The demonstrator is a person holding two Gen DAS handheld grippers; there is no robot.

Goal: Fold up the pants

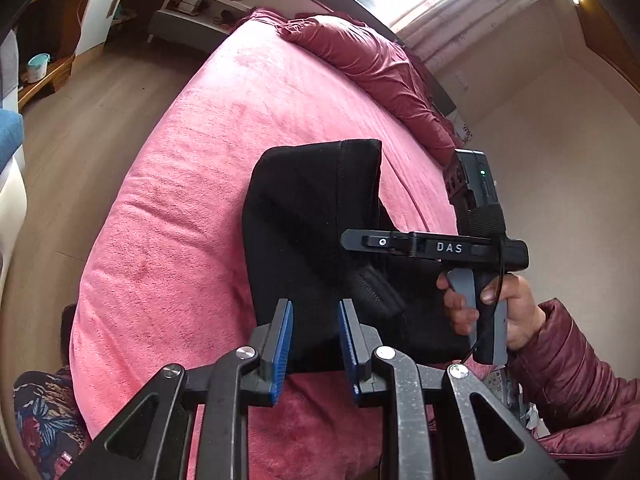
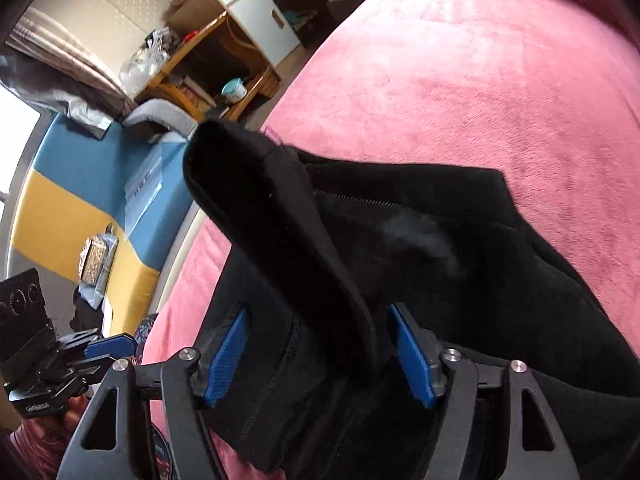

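Black pants [image 1: 312, 240] lie folded in a bundle on the pink bed [image 1: 192, 184]. My left gripper [image 1: 314, 344] is open, its blue pads on either side of the near edge of the pants, holding nothing. My right gripper [image 2: 320, 356] is open over the pants [image 2: 440, 272]; a raised black flap of fabric [image 2: 256, 208] stands between its pads, ungripped. A zipper [image 2: 360, 200] shows. The right gripper also shows in the left wrist view [image 1: 360, 242], held by a hand above the pants. The left gripper shows in the right wrist view [image 2: 108, 346] at the lower left.
A dark red duvet [image 1: 380, 64] is bunched at the bed's far end. Wooden floor [image 1: 80, 128] runs along the left. A white cabinet [image 2: 260, 12], a wooden desk [image 2: 192, 56] and a blue and yellow mattress [image 2: 80, 184] stand beside the bed.
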